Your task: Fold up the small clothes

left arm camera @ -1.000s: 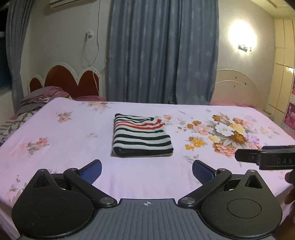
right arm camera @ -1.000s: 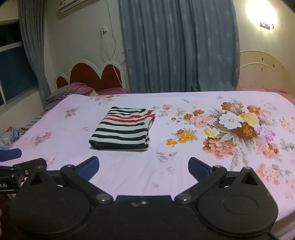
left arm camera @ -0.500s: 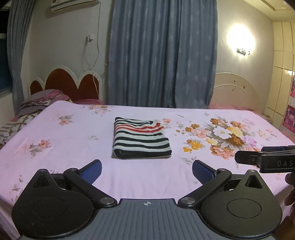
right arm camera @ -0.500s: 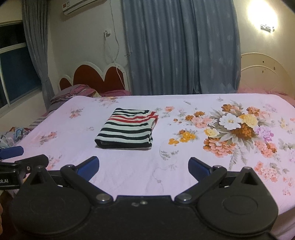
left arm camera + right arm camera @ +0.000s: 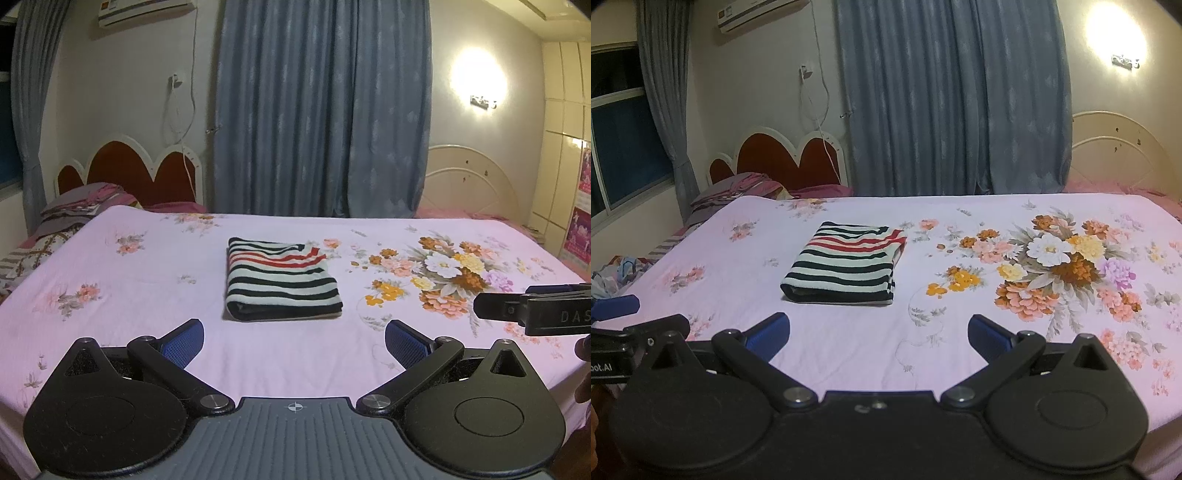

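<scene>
The striped garment (image 5: pixel 281 280) lies folded into a compact rectangle on the bed (image 5: pixel 147 280), roughly midway between the head and foot ends and well back from the near edge. Stripes are black and white, with red bands toward the far end. The thick folded edge faces the near edge of the bed. The garment lies flat; nothing touches it.

The left hand-held gripper (image 5: pixel 294 341) is held above the near edge of the bed, its blue-padded fingers (image 5: pixel 184 341) spread wide, nothing between them. It is well apart from the garment.

The right hand-held gripper (image 5: pixel 878 334) is likewise above the near edge, fingers (image 5: pixel 990 338) spread wide and empty, apart from the garment. In the right wrist view the garment (image 5: pixel 846 264) sits ahead and slightly to the left of it.

Each unit appears at the margin of the other's view: the right one at the right margin of the left view, the left one at the left margin of the right view.

Bedsheet is pale pink with a large floral print (image 5: pixel 448 275) to the right of the garment. Bedding (image 5: pixel 74 210) is piled at the head end, below a red-and-white headboard (image 5: pixel 129 171). Blue curtains (image 5: pixel 321 107) hang behind the bed.
</scene>
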Motion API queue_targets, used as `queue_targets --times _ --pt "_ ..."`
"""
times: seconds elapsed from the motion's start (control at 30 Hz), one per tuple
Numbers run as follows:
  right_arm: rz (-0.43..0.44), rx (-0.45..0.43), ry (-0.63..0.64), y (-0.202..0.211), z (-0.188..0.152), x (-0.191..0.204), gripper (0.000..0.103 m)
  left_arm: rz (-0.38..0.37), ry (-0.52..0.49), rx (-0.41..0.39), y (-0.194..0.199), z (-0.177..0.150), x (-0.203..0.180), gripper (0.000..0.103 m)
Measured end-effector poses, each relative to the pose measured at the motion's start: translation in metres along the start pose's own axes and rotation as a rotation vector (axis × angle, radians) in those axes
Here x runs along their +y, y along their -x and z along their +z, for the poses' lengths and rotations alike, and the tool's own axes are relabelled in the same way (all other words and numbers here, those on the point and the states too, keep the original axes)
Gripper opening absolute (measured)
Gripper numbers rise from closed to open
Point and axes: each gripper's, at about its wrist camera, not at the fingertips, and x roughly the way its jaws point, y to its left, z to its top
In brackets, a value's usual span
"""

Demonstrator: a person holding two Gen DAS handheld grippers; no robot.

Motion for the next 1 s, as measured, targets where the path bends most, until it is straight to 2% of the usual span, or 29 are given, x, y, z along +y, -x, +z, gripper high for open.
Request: queue_targets --times 1.0 --pt "-0.003 -0.005 0.001 0.0013 0.0022 0.0014 0.102 0.004 -0.017 -0.001 -0.0005 0.0022 -0.0009 0.103"
